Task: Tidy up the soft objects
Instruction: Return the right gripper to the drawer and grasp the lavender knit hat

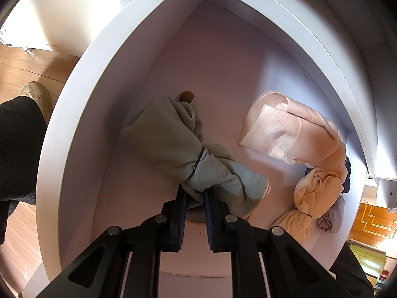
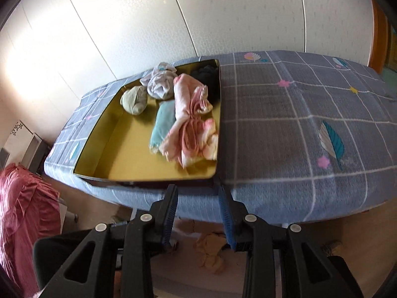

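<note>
In the left wrist view, a grey-green rolled cloth bundle (image 1: 171, 136) tied with a black band lies in a white drawer (image 1: 82, 79). My left gripper (image 1: 196, 191) is shut on the bundle's near end. Beside it lie a folded pink garment (image 1: 280, 129) and a knotted peach cloth (image 1: 315, 191). In the right wrist view, my right gripper (image 2: 198, 190) stands open and empty just in front of a yellow-lined tray (image 2: 119, 159). The tray holds a pink cloth (image 2: 191, 124), a teal roll (image 2: 162, 121), a grey-green ball (image 2: 134, 99), a pale bundle (image 2: 158, 82) and a black item (image 2: 206, 74).
The tray rests on a bed with a grey checked cover (image 2: 285, 124) against a white wardrobe. A yellow cloth (image 2: 211, 250) lies on the floor below the gripper, and a pink garment (image 2: 24, 211) hangs at left. A person's black trouser leg (image 1: 19, 149) and shoe (image 1: 34, 94) stand left of the drawer.
</note>
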Tool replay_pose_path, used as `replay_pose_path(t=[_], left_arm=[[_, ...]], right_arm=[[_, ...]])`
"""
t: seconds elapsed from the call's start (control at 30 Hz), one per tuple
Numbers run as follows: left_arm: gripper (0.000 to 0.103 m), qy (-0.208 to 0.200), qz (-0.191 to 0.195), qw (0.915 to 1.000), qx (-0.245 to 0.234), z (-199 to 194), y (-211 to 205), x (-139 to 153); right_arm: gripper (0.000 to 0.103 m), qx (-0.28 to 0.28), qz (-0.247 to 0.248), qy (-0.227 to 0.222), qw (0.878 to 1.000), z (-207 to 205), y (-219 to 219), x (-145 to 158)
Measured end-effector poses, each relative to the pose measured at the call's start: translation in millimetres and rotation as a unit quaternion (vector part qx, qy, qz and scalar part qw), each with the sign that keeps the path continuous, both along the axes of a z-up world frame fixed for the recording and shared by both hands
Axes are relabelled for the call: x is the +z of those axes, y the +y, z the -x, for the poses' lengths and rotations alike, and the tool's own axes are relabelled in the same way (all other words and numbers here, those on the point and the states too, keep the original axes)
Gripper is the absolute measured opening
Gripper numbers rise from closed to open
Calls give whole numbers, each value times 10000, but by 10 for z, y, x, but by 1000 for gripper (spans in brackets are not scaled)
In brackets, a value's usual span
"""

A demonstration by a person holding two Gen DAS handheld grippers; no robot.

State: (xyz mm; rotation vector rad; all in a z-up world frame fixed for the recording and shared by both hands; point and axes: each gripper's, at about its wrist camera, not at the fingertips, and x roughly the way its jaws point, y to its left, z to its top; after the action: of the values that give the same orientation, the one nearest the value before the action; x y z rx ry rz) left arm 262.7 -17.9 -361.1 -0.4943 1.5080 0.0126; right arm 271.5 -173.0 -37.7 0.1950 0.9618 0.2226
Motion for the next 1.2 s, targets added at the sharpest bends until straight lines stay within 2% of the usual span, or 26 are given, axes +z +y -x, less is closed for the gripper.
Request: replay_pose_path(t=[0.17,0.3,0.37,0.43,0.53,0.6,0.8,0.87,1.1,1.2], left_arm=[[12,-1,-2,10000,-1,1,1,1],[12,-1,2,10000,2,2,2,1],[12,1,13,10000,10,4,3,-1],[12,-1,23,10000,10,9,20,-9],[12,-4,24,10000,7,13,26,-13],[12,-4,25,10000,9,14,25,-12],[13,-7,25,10000,16,17,25,-10],[12,-8,23,10000,13,16,26,-13],[12,-26,-29,10000,-31,10,-1,2],[12,-28,-17,10000,-28,11,-10,8]], right_arm=[[45,401,477,287,9976,474,-23,-466],[45,279,404,920,9946,649,-140,-1015],[45,87,259,1277,9914,651,-226,-1288],[45,-11,373,1550,9872,615,-266,-1536],[48,6,751,1875,9794,510,-277,-1860],[55,79,967,2095,9730,445,-280,-2072],[57,247,1808,2572,9490,236,-313,-2581],[57,296,1956,2624,9445,207,-341,-2700],[62,454,1965,2673,9423,81,-353,-2937],[68,568,2160,2473,9428,33,-282,-2962]])
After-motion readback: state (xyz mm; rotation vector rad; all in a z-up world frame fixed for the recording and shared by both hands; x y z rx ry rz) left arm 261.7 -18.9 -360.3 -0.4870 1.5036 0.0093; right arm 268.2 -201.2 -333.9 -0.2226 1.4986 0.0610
